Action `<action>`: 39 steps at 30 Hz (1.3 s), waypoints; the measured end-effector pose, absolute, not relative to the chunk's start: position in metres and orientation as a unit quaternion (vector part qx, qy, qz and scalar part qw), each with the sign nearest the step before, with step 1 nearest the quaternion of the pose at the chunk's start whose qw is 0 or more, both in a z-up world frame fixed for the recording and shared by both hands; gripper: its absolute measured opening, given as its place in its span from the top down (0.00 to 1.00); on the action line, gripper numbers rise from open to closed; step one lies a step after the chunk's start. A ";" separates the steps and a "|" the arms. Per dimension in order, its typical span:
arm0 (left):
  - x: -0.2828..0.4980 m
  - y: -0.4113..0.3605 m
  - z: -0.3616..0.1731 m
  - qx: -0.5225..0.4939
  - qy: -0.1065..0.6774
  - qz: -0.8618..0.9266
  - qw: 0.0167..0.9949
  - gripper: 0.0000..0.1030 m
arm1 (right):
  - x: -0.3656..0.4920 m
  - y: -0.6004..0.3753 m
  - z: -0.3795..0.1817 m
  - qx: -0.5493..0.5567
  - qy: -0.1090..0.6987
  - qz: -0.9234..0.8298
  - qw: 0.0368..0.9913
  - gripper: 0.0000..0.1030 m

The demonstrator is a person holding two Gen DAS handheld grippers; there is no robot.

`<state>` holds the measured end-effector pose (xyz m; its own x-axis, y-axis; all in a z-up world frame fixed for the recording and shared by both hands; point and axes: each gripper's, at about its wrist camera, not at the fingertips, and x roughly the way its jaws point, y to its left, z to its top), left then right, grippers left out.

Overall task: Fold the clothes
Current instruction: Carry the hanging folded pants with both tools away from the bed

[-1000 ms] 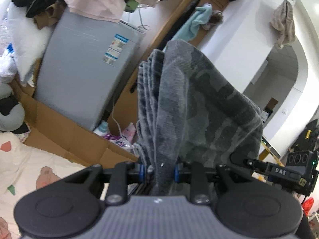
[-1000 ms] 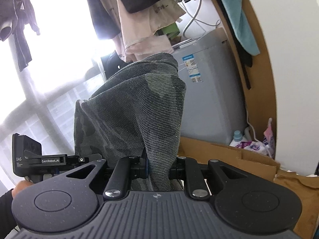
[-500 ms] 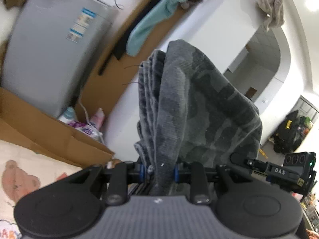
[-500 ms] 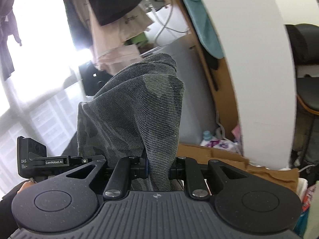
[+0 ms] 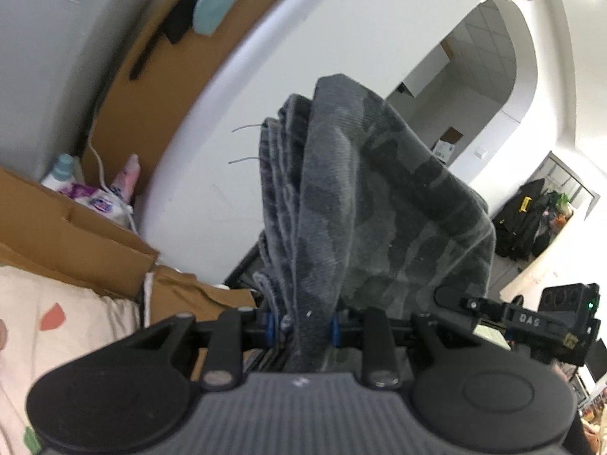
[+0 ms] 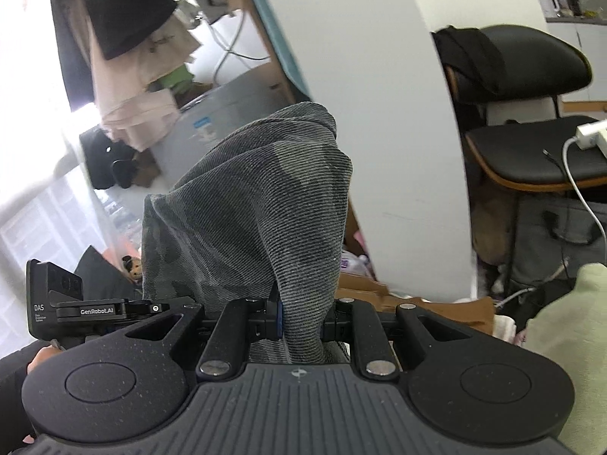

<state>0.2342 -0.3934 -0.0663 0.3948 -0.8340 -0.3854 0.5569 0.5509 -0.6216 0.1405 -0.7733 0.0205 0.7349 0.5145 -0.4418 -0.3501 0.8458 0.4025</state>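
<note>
The garment [image 5: 364, 204] is pinched in the jaws of both the left gripper [image 5: 301, 328] and the right gripper [image 6: 303, 318], rising forward from each, held above the bed [image 5: 57, 326], neither hand nearer.

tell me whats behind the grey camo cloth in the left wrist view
Behind the grey camo garment, clamped in the left gripper, a curved white wall and an arched doorway show at its sides. Whatever lies directly behind the fabric is covered.
</note>
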 end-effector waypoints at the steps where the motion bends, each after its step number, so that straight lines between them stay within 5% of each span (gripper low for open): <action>1: 0.236 -0.397 -0.070 -0.199 0.345 -0.432 0.809 0.74 | 0.142 -0.780 0.016 0.150 0.279 0.233 0.919 0.85; 39: 0.365 -0.480 -0.316 -0.296 0.464 -0.403 0.731 0.74 | 0.284 -0.797 -0.208 0.101 0.357 0.080 0.925 0.83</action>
<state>0.3652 -0.4799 -0.3164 0.2449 -0.8635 -0.4409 0.3143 0.5009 -0.8064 0.2843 -0.7968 -0.2084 0.7323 0.2197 -0.6446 -0.0750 0.9668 0.2443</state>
